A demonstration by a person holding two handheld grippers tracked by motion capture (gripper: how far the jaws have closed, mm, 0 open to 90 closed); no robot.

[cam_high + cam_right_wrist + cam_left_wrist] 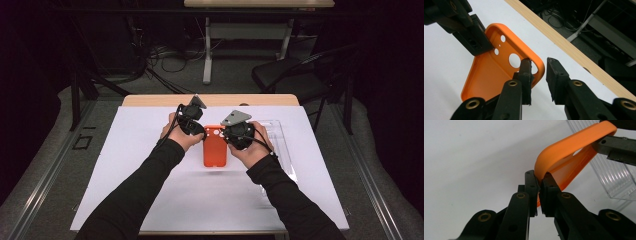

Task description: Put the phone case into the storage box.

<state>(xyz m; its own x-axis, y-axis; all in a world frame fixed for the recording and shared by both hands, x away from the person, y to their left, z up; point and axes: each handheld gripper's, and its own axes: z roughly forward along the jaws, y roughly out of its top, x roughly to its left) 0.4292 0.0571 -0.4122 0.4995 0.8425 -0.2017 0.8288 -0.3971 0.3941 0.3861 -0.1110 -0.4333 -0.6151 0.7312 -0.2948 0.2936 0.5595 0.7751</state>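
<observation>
High view: both hands meet over the orange phone case (pixel 215 150), which sits mid-surface on the white surface (pixel 135 155).
Left of the case: the left gripper (pixel 202 131) comes in at the case's upper left corner, with a dark sleeve trailing back toward the near edge.
Left gripper view, jaws: nearly closed and pinching the case's thin rim. Both pads press on the orange wall, and the case curves up and away from them.
Case position: its far end is lifted and bowed between the two grippers, and the near end lies lower, towards the white sheet.
Right of the case: the right gripper (pixel 224 134) is at the upper right corner, opposite the left one.
Right gripper view, jaws: parted by a narrow gap. One jaw rests against the inside face by the large round cutout, the corner rim sits between them, and a sliver of daylight shows before the outer jaw, so there's no pinch yet.
Further right of the case: a clear ribbed tray (pixel 280 142) lies just beside it on the surface.
</observation>
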